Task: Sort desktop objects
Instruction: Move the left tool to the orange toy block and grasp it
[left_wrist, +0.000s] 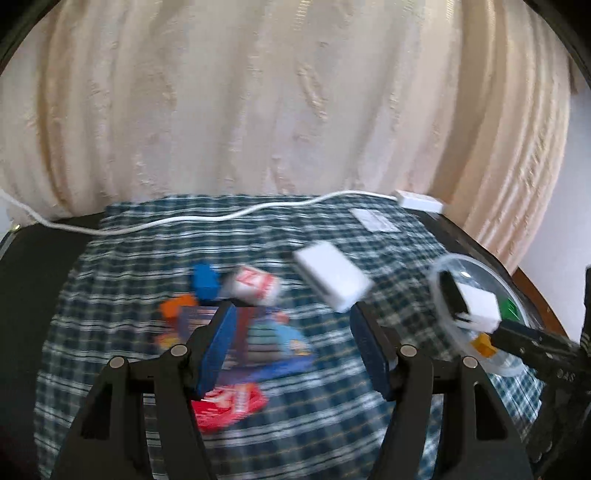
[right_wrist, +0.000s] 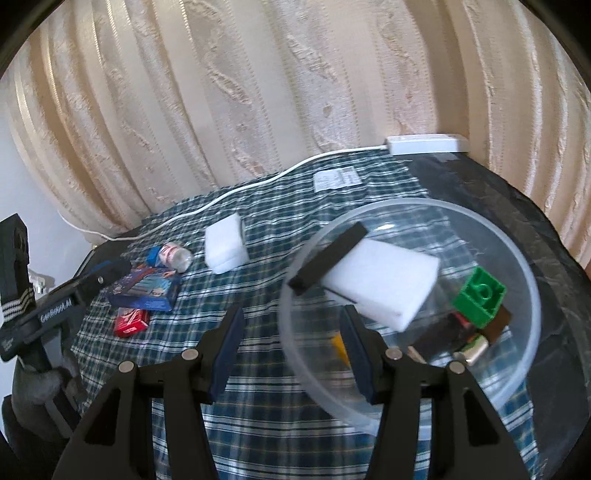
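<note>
My left gripper is open and empty above a blue card box, a red box, a small bottle with a blue cap, and an orange piece. A white sponge lies just beyond it. My right gripper is open at the near rim of a clear bowl. In the bowl a white sponge with a black back rests tilted just past the fingertips, beside a green block and a yellow piece. Nothing sits between the pads.
A checked cloth covers the dark table. A white cable runs along the back to a white adapter, with a paper label near it. A cream curtain hangs close behind. The left gripper's body is at the left.
</note>
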